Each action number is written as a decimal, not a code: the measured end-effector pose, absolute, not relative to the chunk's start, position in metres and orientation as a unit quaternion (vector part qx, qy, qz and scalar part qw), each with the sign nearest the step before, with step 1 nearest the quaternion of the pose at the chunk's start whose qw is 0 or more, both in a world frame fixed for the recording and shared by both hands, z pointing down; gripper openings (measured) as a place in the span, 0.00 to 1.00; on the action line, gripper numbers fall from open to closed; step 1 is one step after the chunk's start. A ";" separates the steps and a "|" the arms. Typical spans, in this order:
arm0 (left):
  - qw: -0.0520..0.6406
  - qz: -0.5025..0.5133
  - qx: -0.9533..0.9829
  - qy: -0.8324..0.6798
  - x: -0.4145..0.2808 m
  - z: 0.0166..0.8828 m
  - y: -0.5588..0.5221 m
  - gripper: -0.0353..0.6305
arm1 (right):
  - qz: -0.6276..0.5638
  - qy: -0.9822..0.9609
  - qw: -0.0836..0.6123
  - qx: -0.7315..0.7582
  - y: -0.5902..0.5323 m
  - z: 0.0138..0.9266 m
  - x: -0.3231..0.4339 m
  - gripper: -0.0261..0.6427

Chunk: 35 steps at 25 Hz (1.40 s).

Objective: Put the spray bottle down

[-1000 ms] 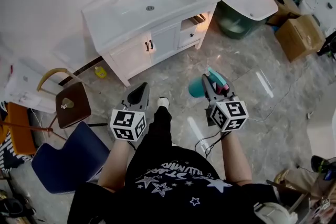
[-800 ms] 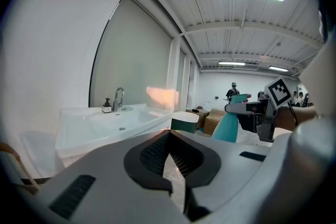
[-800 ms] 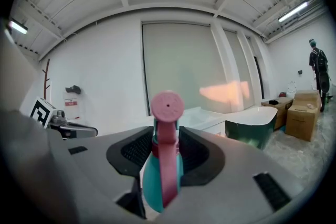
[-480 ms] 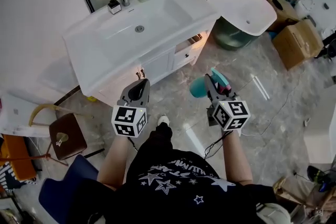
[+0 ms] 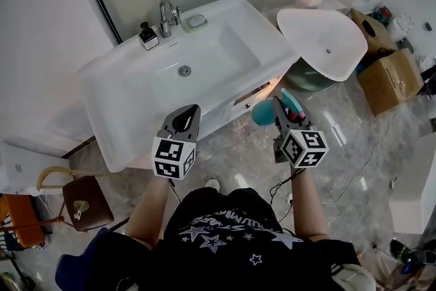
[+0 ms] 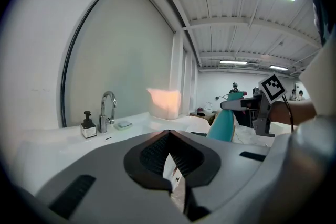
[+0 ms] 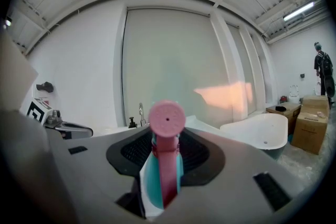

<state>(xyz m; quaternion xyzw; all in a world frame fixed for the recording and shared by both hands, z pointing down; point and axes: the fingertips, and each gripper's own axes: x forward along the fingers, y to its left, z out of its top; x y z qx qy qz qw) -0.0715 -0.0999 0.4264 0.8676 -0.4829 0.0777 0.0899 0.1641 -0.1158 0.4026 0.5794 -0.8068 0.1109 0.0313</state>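
Note:
My right gripper point(image 5: 283, 108) is shut on a teal spray bottle point(image 5: 261, 112) with a pink head, held level in the air over the floor, just in front of the white vanity's right end. In the right gripper view the pink nozzle point(image 7: 167, 119) sticks out between the dark pads point(image 7: 199, 152), pointing at the wall. My left gripper point(image 5: 187, 116) hangs beside it at the vanity's front edge. Its jaws meet at the tips and hold nothing point(image 6: 169, 134). In the left gripper view the teal bottle point(image 6: 223, 126) appears off to the right.
The white vanity top point(image 5: 129, 88) has a basin, a chrome faucet point(image 5: 167, 10), a soap dispenser point(image 5: 147, 36) and a soap dish point(image 5: 195, 21). A white tub on a green base point(image 5: 327, 41) stands to the right, with cardboard boxes point(image 5: 388, 71) beyond. A brown stool point(image 5: 82, 201) is at lower left.
The person has walked up to the vanity, which now lies right in front of both grippers. The right gripper still holds the bottle; the left stays closed.

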 end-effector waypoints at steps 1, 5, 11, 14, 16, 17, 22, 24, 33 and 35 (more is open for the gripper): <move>0.090 0.077 0.866 -0.485 -0.072 0.426 -0.108 0.08 | 0.110 -0.808 0.030 0.578 -0.127 0.401 0.164 0.28; 0.093 0.078 0.859 -0.497 -0.079 0.429 -0.137 0.08 | 0.107 -0.815 0.030 0.568 -0.169 0.398 0.159 0.28; 0.099 0.082 0.835 -0.536 -0.088 0.439 -0.189 0.08 | 0.102 -0.835 0.030 0.540 -0.245 0.402 0.153 0.28; 0.100 0.089 0.819 -0.558 -0.087 0.443 -0.218 0.08 | 0.107 -0.847 0.026 0.521 -0.293 0.407 0.152 0.28; 0.105 0.092 0.807 -0.574 -0.086 0.447 -0.242 0.08 | 0.111 -0.855 0.026 0.507 -0.328 0.411 0.151 0.28; 0.110 0.092 0.801 -0.581 -0.084 0.449 -0.253 0.08 | 0.113 -0.859 0.028 0.498 -0.345 0.412 0.151 0.28; 0.126 0.099 0.779 -0.606 -0.074 0.448 -0.304 0.08 | 0.109 -0.884 0.038 0.454 -0.433 0.409 0.146 0.28; 0.125 0.099 0.767 -0.622 -0.076 0.445 -0.326 0.08 | 0.106 -0.891 0.039 0.440 -0.468 0.409 0.140 0.28; 0.133 0.107 0.719 -0.673 -0.080 0.445 -0.405 0.08 | 0.100 -0.916 0.051 0.385 -0.591 0.418 0.096 0.28; 0.140 0.111 0.708 -0.683 -0.080 0.453 -0.416 0.08 | 0.101 -0.921 0.051 0.374 -0.612 0.425 0.084 0.28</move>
